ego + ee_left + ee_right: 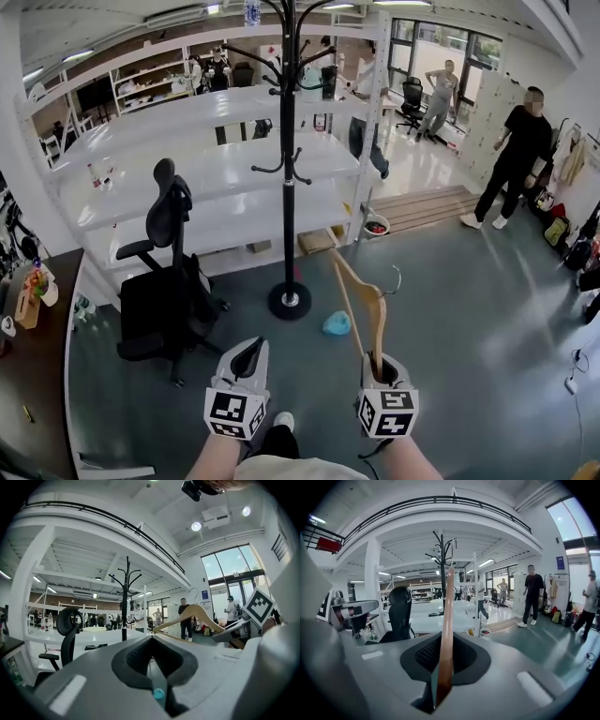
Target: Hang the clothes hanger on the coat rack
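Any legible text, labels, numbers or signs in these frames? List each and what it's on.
No words or numbers are readable in any view.
Blue sign on the far wall: too small to read.
Left marker cube and right marker cube: black-and-white square patterns only, no letters.
Wooden hanger: no print visible.
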Action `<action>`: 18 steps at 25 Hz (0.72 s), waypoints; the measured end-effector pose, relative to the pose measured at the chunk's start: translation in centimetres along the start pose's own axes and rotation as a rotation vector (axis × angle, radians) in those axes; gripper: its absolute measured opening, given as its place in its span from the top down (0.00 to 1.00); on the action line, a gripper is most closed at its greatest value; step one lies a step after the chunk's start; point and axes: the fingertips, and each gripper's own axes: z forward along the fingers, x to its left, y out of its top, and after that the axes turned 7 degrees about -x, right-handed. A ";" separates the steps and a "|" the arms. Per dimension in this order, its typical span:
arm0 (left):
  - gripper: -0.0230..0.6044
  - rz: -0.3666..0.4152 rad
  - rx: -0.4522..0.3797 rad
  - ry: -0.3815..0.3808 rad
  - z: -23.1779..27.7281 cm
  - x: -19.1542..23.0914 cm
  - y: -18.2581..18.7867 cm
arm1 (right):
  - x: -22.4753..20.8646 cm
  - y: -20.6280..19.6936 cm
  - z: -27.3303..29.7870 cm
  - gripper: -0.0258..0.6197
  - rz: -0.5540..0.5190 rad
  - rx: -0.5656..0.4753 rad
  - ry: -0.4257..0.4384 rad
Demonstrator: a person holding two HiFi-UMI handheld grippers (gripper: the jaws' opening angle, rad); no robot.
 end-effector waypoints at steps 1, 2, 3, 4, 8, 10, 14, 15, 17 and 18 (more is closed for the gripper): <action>0.96 0.000 -0.005 -0.008 1.0 0.9 0.0 | 0.0 0.3 1.1 0.87 0.002 -0.001 -0.007; 0.96 0.000 -0.012 -0.018 2.1 1.8 0.1 | 0.0 0.7 2.2 0.87 0.006 -0.002 -0.016; 0.96 -0.001 -0.020 -0.027 3.1 2.8 0.2 | -0.1 1.0 3.3 0.87 0.012 -0.005 -0.028; 0.96 -0.004 -0.028 -0.033 4.2 3.8 0.4 | -0.3 1.4 4.4 0.87 0.017 -0.009 -0.041; 0.96 -0.013 -0.059 -0.033 8.2 8.3 1.4 | -0.8 3.5 8.9 0.87 0.022 -0.031 -0.084; 0.96 -0.011 -0.065 -0.035 9.8 10.0 1.6 | -0.8 4.6 11.1 0.87 0.018 -0.039 -0.097; 0.96 -0.021 -0.062 -0.032 12.2 12.5 1.1 | -0.9 6.3 14.8 0.87 0.011 -0.050 -0.113; 0.96 -0.024 -0.059 -0.032 12.8 12.8 0.8 | -1.1 6.6 15.7 0.87 0.006 -0.050 -0.114; 0.96 -0.024 -0.051 -0.029 14.0 13.6 0.3 | -1.3 7.0 17.5 0.87 -0.003 -0.048 -0.111; 0.96 -0.021 -0.047 -0.024 14.6 14.1 0.0 | -1.4 7.1 18.5 0.87 -0.004 -0.047 -0.108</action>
